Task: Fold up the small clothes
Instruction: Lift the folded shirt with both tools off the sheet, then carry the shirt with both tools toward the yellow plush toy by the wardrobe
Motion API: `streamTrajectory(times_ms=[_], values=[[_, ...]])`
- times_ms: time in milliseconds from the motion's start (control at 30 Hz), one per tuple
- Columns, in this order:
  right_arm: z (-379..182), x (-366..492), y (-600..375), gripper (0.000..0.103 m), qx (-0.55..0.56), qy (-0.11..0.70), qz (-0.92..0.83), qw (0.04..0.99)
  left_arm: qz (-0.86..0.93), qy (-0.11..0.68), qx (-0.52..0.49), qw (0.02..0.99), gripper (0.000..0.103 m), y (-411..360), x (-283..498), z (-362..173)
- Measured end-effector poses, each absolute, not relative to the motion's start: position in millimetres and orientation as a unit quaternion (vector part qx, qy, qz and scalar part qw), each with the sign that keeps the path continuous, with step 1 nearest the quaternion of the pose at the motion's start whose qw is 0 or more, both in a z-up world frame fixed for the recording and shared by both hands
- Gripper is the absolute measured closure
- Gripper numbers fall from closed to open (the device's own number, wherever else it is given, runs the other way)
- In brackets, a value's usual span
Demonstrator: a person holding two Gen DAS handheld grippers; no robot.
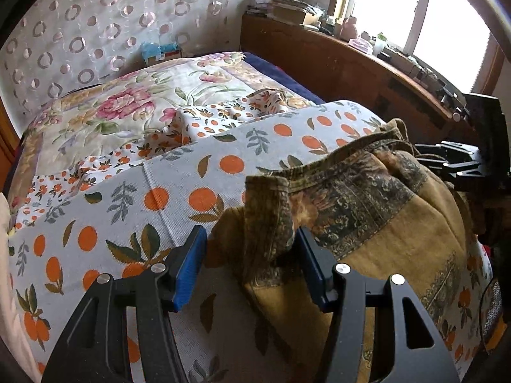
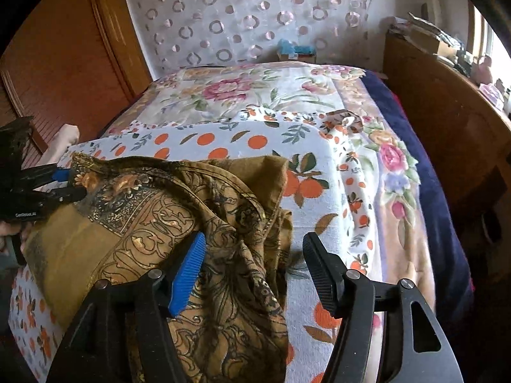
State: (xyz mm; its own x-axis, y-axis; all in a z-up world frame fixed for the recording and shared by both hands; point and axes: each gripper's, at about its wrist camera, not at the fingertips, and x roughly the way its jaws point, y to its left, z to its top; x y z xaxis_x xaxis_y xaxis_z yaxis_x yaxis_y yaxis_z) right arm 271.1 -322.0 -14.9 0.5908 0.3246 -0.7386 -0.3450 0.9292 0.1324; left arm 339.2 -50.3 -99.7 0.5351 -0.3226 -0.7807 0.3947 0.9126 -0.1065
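Observation:
A brown-gold patterned garment (image 1: pixel 367 223) lies crumpled on the orange-print towel (image 1: pixel 179 191) on the bed. My left gripper (image 1: pixel 252 255) is open, its jaws on either side of a bunched corner of the garment. My right gripper (image 2: pixel 255 255) is open over the garment's (image 2: pixel 207 223) crumpled right side, with cloth between its jaws. The left gripper (image 2: pixel 64 185) shows at the left edge of the right wrist view, at the garment's left corner. The right gripper (image 1: pixel 453 159) shows at the right edge of the left wrist view.
A floral bedspread (image 1: pixel 127 102) covers the bed beyond the towel. A small floral cloth (image 2: pixel 341 121) lies bunched past the towel. A wooden headboard shelf (image 1: pixel 351 54) with clutter runs along the right. A wooden wardrobe (image 2: pixel 64 63) stands at left.

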Motion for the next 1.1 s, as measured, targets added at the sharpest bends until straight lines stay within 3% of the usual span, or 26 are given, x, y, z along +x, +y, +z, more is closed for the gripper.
streamTrajectory(times_ms=[333,400,433,533,700,1100], values=[[-25,280,-316,0.038,-0.016,0.411,0.196,0.890,-0.205,0.436,0.040,0.875,0.045,-55,344,-102],[-23,278,-313,0.045,-0.016,0.413,0.203,0.888,-0.206,0.437,0.038,0.875,0.046,-56,345,-101],[-23,277,-312,0.056,-0.013,0.415,0.214,0.884,-0.207,0.436,0.038,0.875,0.047,-57,345,-101],[-24,277,-310,0.068,-0.016,0.415,0.223,0.882,-0.212,0.433,0.037,0.875,0.056,-57,345,-101],[-23,275,-318,0.086,0.001,0.409,0.239,0.881,-0.243,0.444,-0.002,0.863,0.090,-54,346,-100],[24,227,-307,0.092,0.038,0.290,0.260,0.920,-0.242,0.345,-0.014,0.907,0.093,-26,280,-22]])
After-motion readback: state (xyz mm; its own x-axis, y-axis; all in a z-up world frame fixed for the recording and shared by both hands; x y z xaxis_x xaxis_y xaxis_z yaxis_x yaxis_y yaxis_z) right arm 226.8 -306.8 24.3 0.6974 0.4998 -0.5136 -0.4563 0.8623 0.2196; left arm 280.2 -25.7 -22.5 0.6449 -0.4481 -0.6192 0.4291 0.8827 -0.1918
